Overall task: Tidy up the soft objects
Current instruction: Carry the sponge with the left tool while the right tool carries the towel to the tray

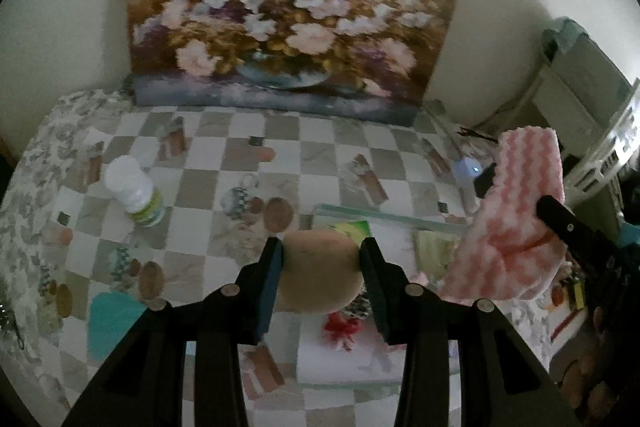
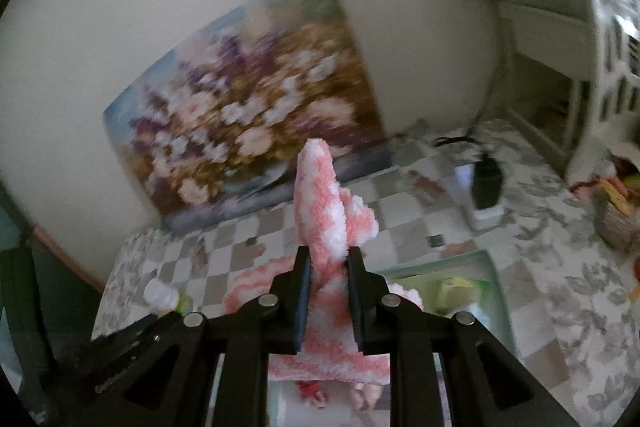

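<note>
My left gripper (image 1: 322, 247) is shut on a tan, rounded soft pad (image 1: 320, 279), held above the checkered tablecloth. A fluffy pink-and-white cloth (image 2: 320, 195) is pinched in my right gripper (image 2: 329, 255), which is shut on it; the cloth sticks up past the fingertips and hangs down below them. In the left wrist view that cloth (image 1: 516, 227) hangs at the right with the right gripper's black fingers (image 1: 560, 223) around it. Under both grippers lies a clear shallow box (image 1: 384, 217) holding a red soft item (image 1: 342, 327) and green packets.
A white bottle (image 1: 134, 191) stands at the left of the table. A flower painting (image 1: 288, 15) leans on the back wall. A teal item (image 1: 112, 319) lies near left. A white device (image 1: 468, 175) and a white shelf unit (image 2: 552, 67) are at the right.
</note>
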Demonstrator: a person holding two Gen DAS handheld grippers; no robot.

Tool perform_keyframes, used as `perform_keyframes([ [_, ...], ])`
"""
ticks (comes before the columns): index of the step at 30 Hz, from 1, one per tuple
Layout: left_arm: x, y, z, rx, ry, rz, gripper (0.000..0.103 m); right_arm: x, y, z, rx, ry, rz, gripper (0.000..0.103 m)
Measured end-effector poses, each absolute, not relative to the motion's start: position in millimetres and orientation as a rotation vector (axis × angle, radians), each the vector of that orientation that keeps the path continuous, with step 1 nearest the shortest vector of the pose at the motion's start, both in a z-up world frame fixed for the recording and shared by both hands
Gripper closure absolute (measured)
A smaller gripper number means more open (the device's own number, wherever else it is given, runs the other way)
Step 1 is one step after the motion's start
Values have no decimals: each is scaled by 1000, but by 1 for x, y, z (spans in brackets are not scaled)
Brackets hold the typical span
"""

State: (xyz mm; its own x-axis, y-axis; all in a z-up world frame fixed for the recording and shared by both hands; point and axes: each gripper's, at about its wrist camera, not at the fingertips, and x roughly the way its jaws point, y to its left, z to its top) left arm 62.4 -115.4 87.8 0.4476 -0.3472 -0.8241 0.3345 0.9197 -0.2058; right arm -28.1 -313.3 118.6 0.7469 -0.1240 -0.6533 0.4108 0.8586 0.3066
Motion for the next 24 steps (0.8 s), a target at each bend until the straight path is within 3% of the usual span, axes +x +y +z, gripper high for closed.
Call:
perform_keyframes([
  [17,51,-169,36,63,1183,-540,61,-39,-352,85,540,766,-419,82],
  [24,56,-185,-3,82,1275,-545,61,-9,-342,39,476,930,-428,82],
])
